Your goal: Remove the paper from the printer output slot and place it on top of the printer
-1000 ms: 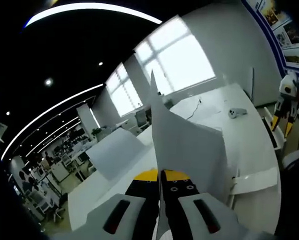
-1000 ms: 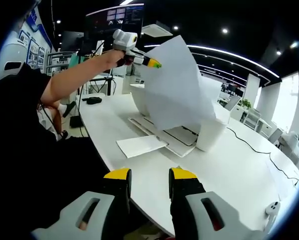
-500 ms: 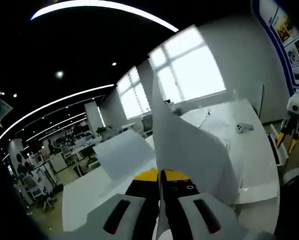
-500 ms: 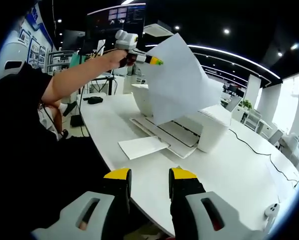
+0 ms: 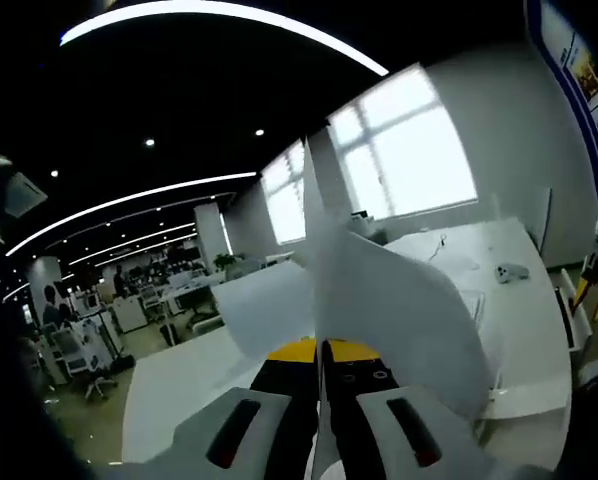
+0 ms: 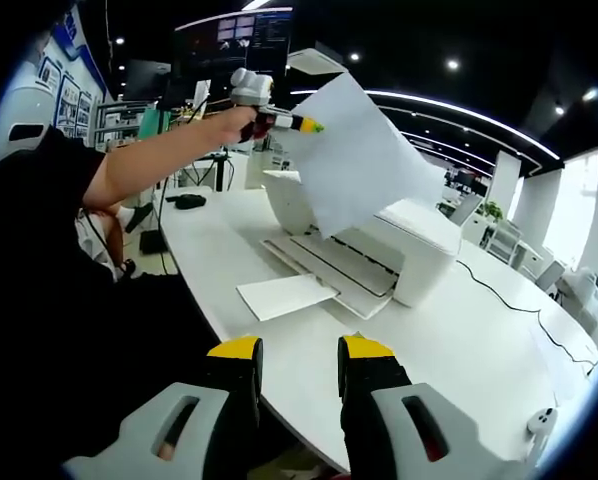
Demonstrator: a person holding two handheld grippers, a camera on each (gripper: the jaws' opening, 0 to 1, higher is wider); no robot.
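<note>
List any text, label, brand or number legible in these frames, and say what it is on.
No text can be read.
The wall posters in the left gripper view: print too small and blurred to read.
The overhead screen in the right gripper view: coloured panels, nothing legible.
The printer and the held sheet of paper: no visible marking on the sides shown.
</note>
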